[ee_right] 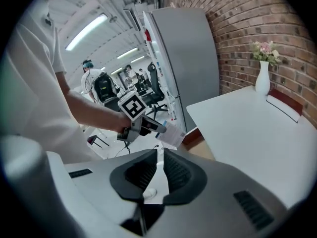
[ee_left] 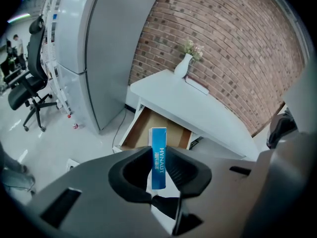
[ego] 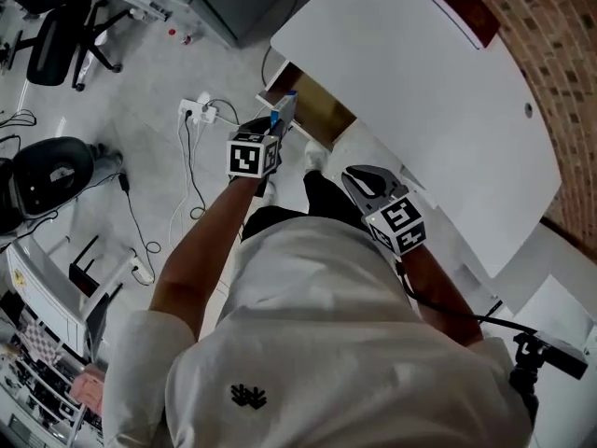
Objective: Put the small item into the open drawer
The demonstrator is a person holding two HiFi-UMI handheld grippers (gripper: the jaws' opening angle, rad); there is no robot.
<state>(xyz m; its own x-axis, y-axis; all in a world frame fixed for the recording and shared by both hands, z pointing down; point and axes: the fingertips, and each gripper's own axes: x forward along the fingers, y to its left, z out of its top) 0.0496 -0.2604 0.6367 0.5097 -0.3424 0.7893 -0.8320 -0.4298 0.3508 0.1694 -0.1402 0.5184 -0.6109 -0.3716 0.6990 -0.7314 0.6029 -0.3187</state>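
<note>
**Left tongs** are clamped on the small blue box, whose long axis stands upright between the jaws. The open drawer lies just beyond and below the box, under the bench. **Right tongs** are nearly closed, empty, and farther from the drawer.

**Three cameras around the white table by the brick wall**

The head view looks steeply down from above the person at the table's front edge, taking in the whole top and the open drawer below it. The camera on the left gripper faces along its jaws from off the drawer side, close above the drawer, with the vase at the table's far end. The camera on the right gripper, near the front edge, looks across the tabletop to that vase and catches the left gripper's blue box. All three views share the table and drawer.
</note>
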